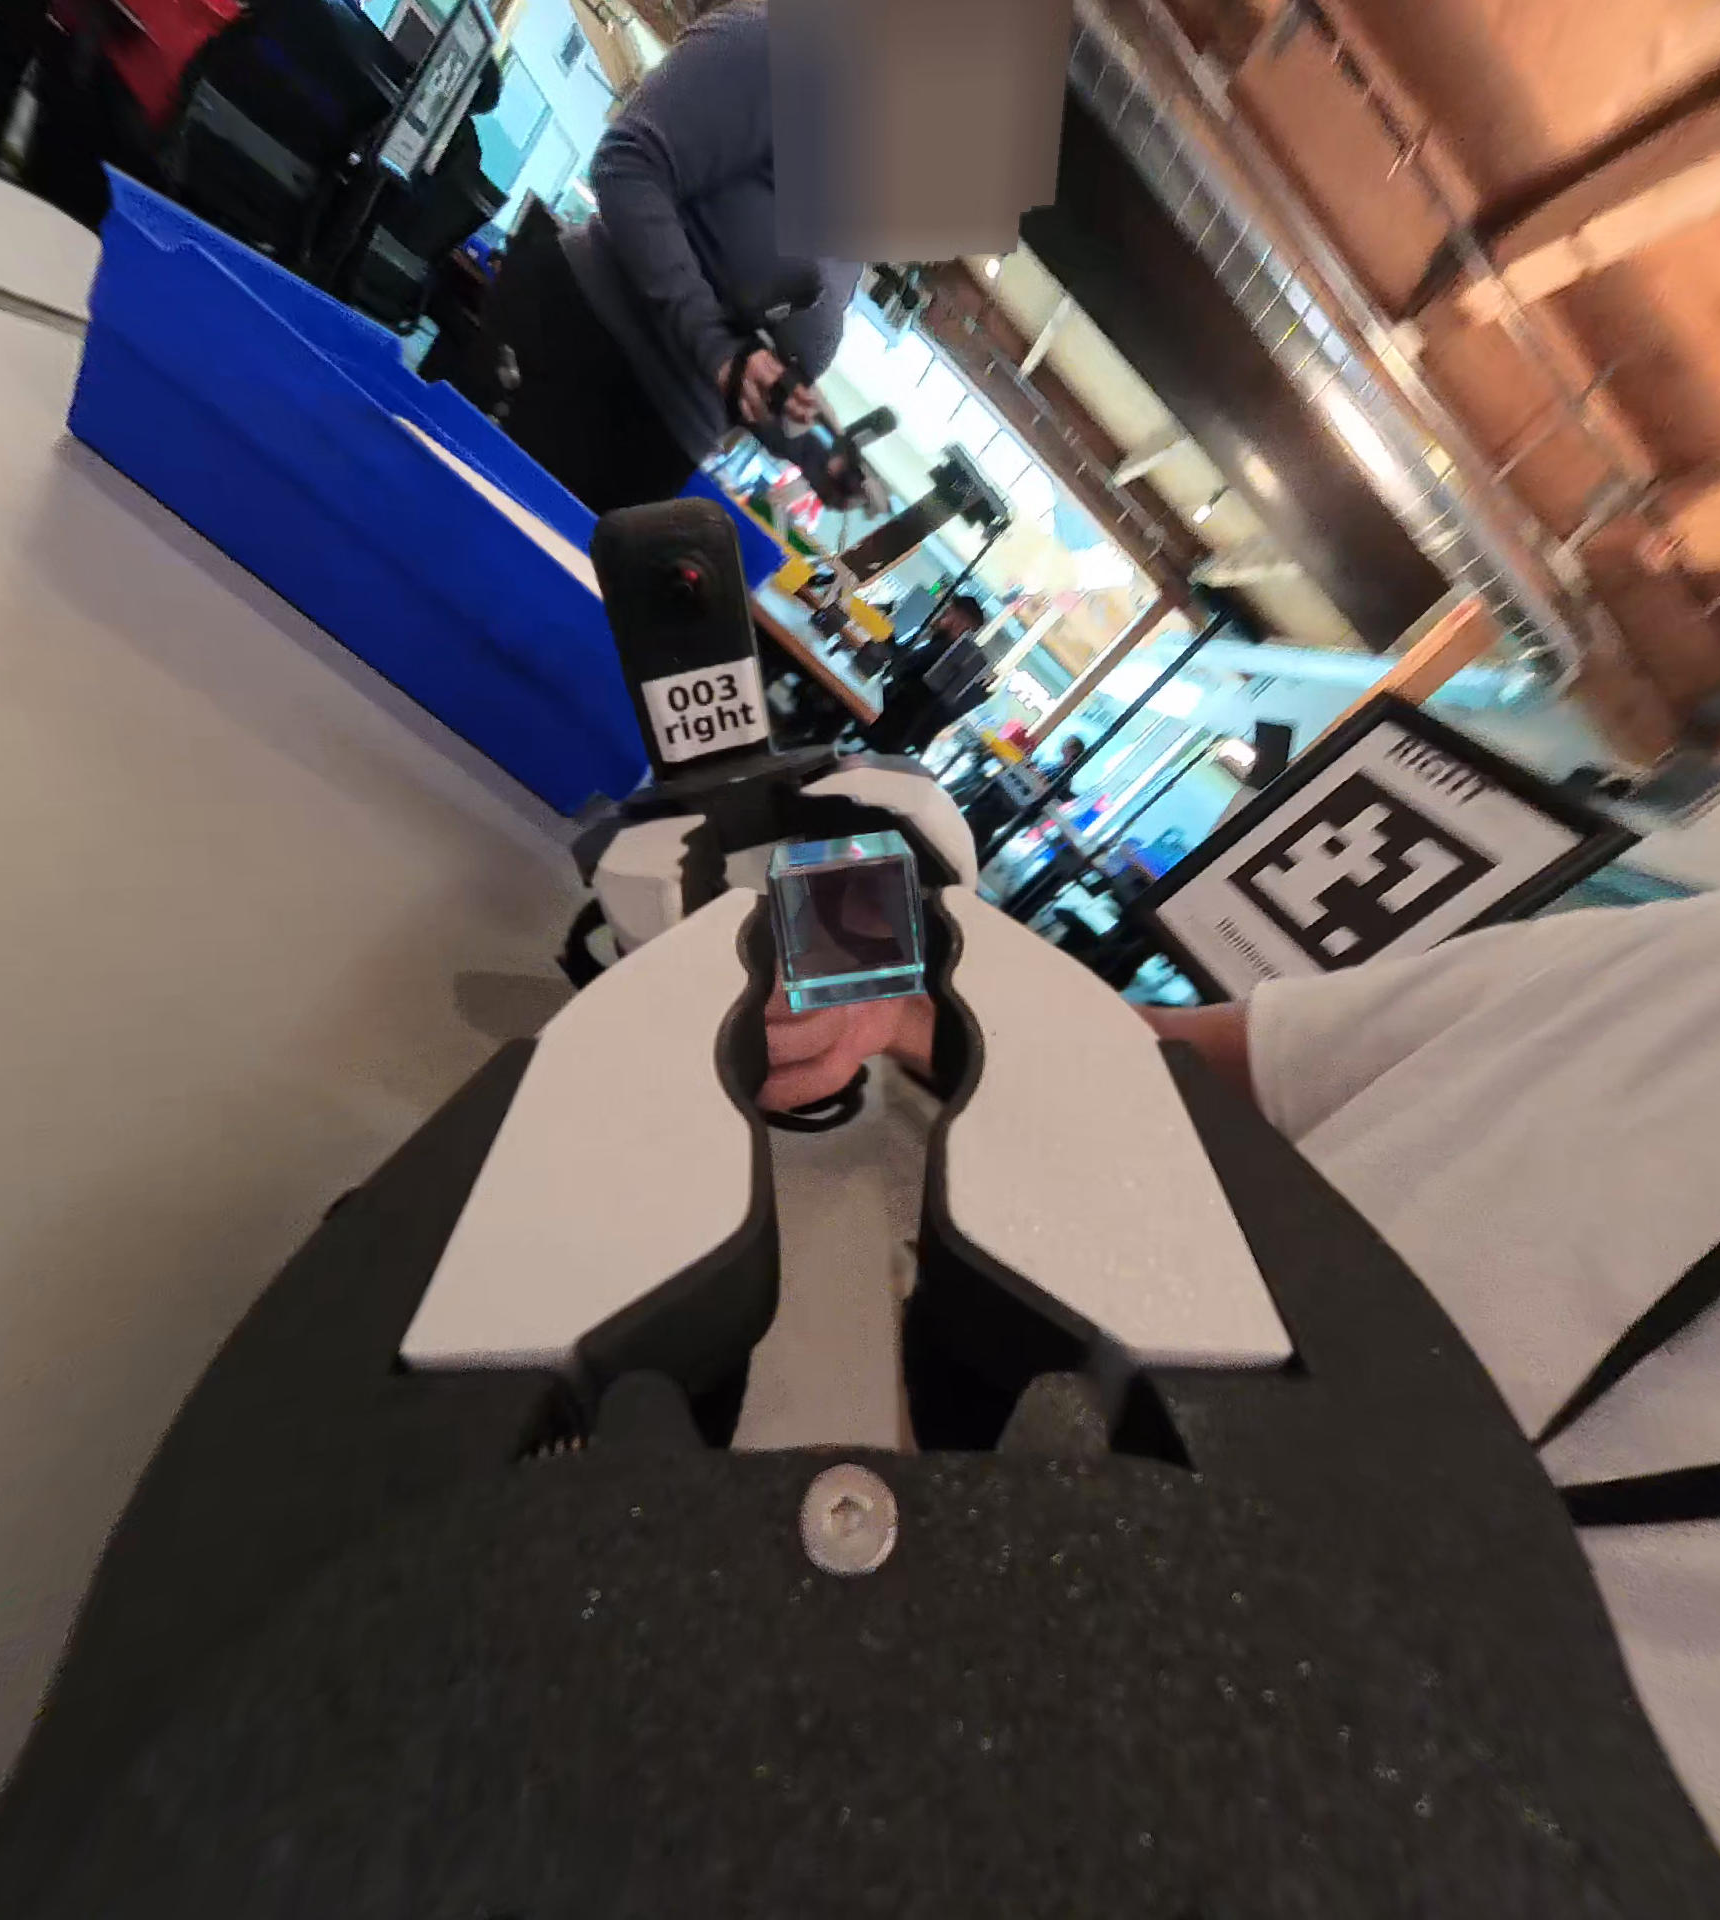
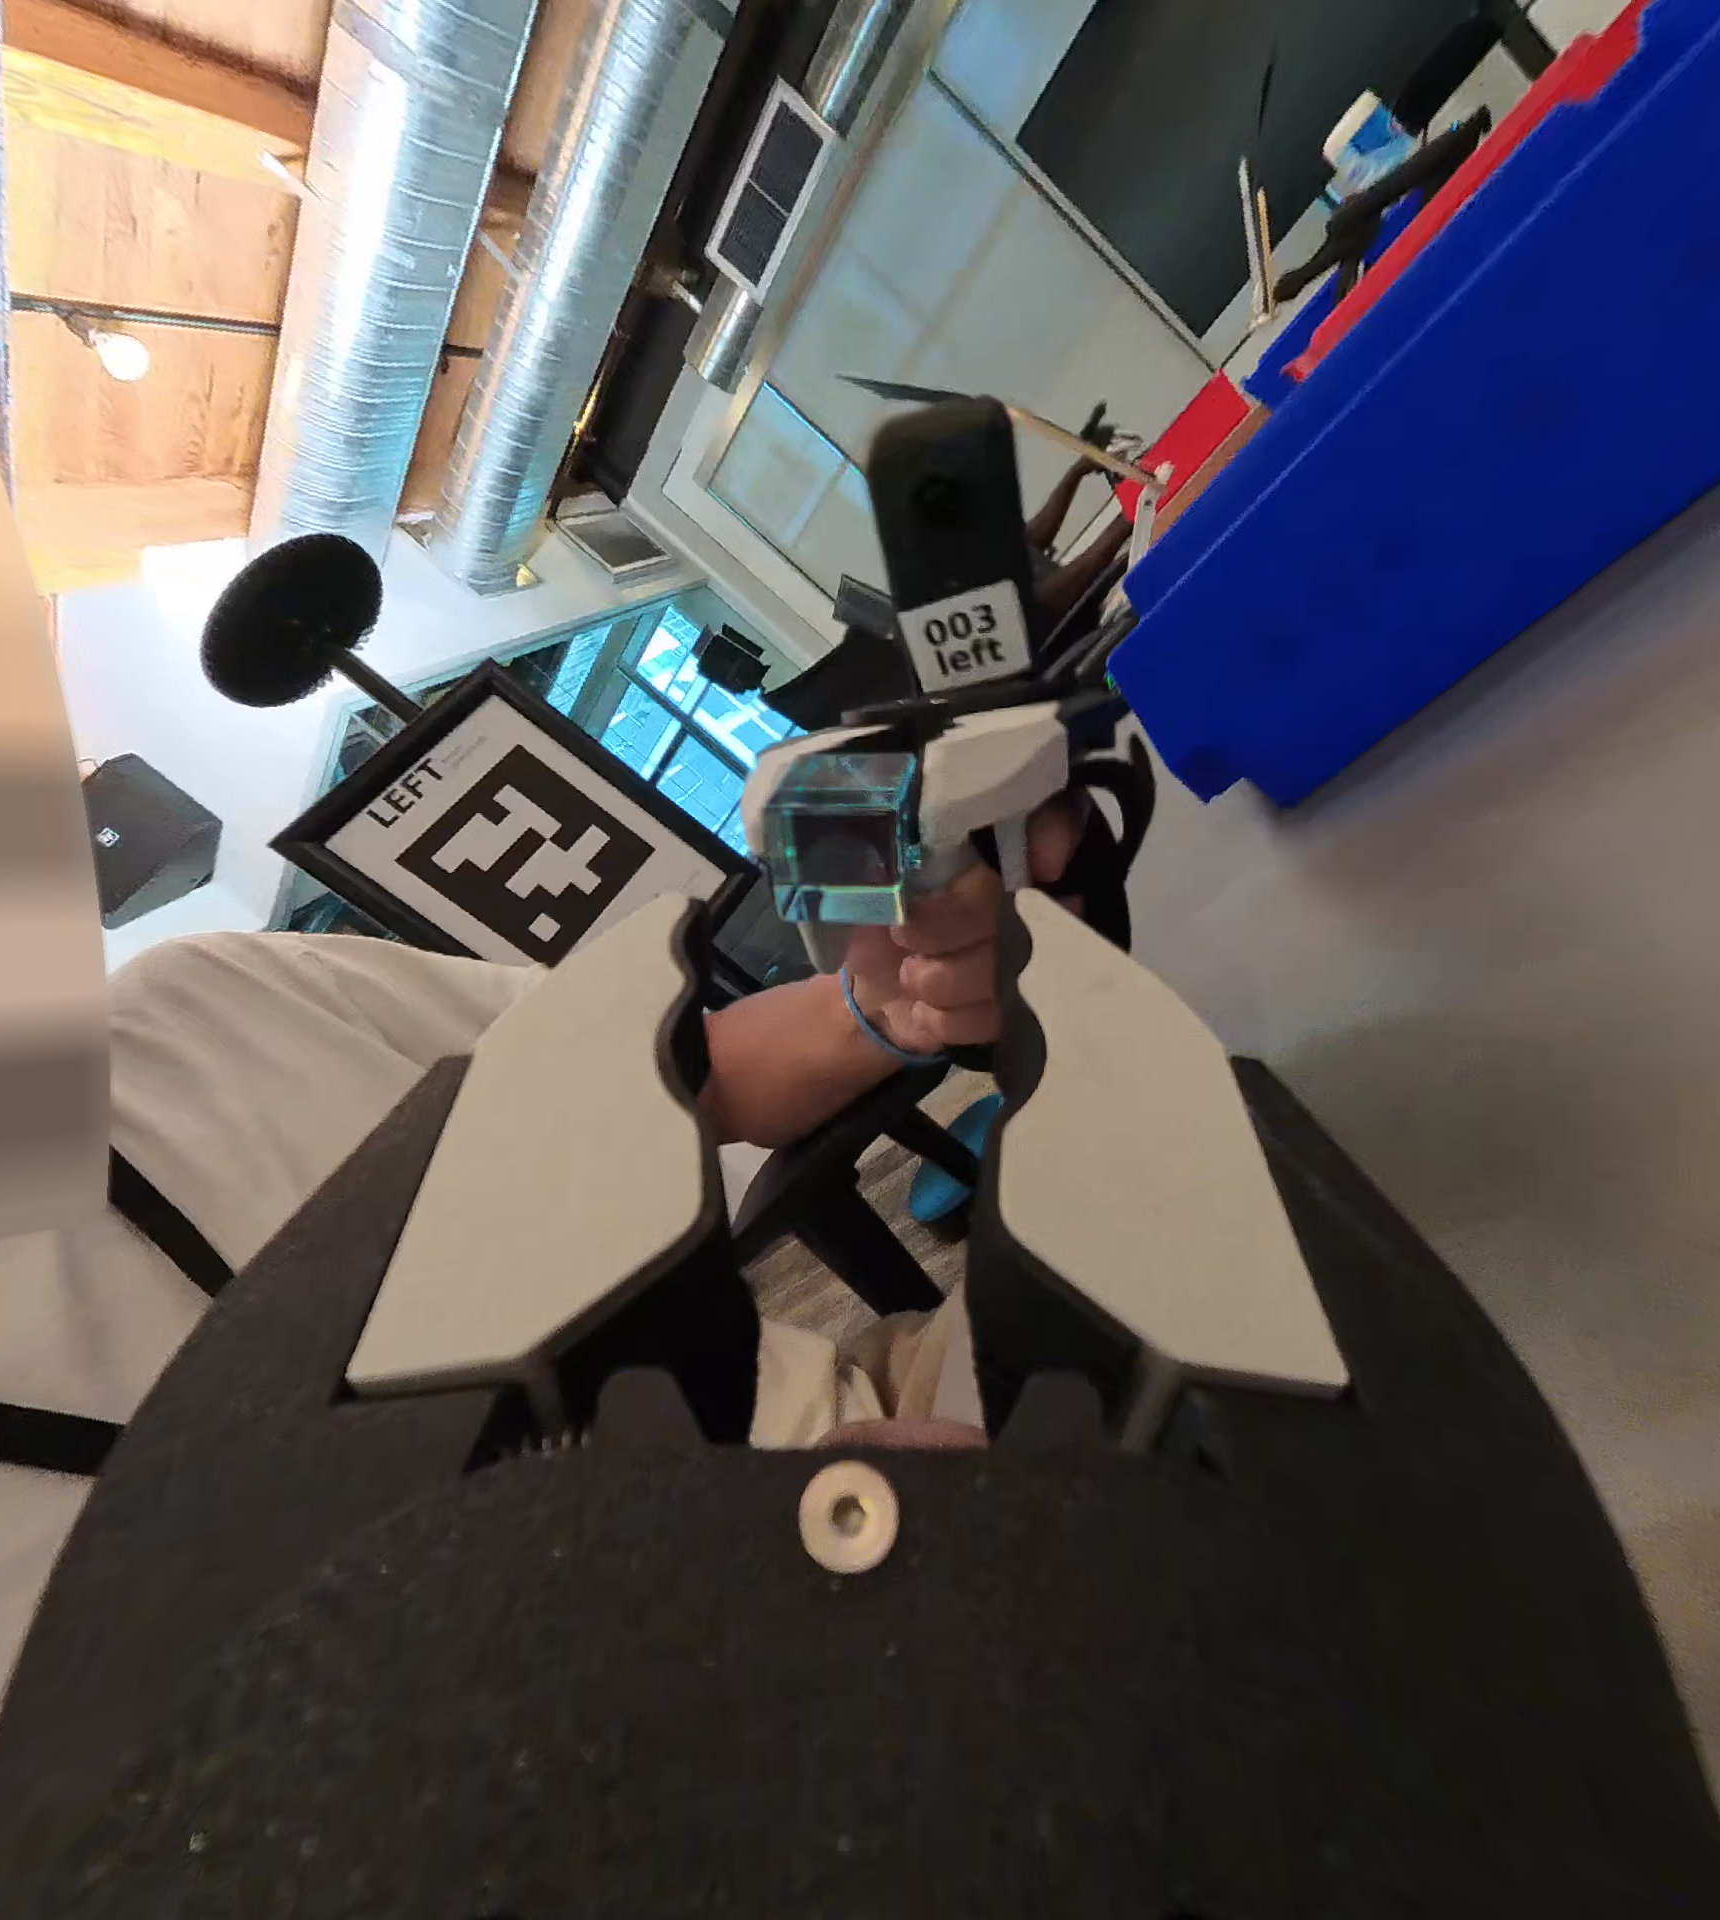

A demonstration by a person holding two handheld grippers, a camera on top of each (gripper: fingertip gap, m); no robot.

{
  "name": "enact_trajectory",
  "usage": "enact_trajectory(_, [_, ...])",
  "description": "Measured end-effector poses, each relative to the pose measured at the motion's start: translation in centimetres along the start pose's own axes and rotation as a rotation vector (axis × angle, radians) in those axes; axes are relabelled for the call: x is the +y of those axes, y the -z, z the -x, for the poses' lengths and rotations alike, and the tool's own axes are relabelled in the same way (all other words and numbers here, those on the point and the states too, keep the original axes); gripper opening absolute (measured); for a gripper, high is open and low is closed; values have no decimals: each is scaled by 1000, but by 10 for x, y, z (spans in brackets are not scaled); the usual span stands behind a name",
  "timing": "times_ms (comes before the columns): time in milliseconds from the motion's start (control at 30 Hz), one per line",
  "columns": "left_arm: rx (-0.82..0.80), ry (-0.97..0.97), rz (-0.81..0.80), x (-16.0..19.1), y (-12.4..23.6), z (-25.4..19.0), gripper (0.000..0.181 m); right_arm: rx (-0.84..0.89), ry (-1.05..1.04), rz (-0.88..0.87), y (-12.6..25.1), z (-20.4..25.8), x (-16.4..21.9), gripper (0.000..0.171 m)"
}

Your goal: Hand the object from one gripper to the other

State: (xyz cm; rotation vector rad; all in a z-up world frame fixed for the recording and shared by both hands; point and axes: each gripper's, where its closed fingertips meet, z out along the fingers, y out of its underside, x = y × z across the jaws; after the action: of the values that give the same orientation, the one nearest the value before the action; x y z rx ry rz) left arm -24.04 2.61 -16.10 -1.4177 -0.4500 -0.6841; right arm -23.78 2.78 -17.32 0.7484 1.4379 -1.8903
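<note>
The white table [image 1: 108,935] fills the left of the left wrist view, bearing one blue bin [image 1: 336,457]; the right wrist view adds a second blue bin [image 2: 1375,312] behind the first, with a red edge on it, and ceiling ducts [image 2: 440,270], none of which show in the other view. Each view shows one framed black-and-white marker card [image 1: 1355,862], a different one in each. The left gripper [image 1: 848,940] holds the single glass cube [image 1: 845,920] clamped between its two fingertips, up in the air above the table. The cube is clear with pale blue-green edges and a dark interior reflection. Beyond it, the right gripper [image 2: 851,940] faces the left one with its two fingers spread well apart, the cube just ahead of their tips and not touched by them. Only the right wrist view shows the hand [image 2: 949,987] gripping the left gripper's handle, with a blue band on the wrist.
</note>
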Motion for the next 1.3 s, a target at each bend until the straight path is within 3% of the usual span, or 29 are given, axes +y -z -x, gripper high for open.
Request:
enact_trajectory(300, [-85,-46,12,4,-2,10,27,53,54,-4,-9,-8,6,26])
enact_trajectory(533, [-202,-169,53,8,-3,19,28,108,95,26,-3,-16,4,25])
enact_trajectory(700, [-322,-200,-40,-11,15,31,52,272,228,-4,22,-17,-27,25])
enact_trajectory(833, [-321,-132,-83,-19,25,38,48,560,487,23,75,13,-91,26])
enact_trajectory(967, [-287,-46,-74,-13,22,41,45,1073,538,176,186,32,-130,26])
enact_trajectory(1133, [-271,-27,-33,-6,13,42,45,1550,226,325,327,23,-103,25])
enact_trajectory(1300, [-273,-49,8,0,7,42,44,1601,-65,435,360,-10,-62,25])
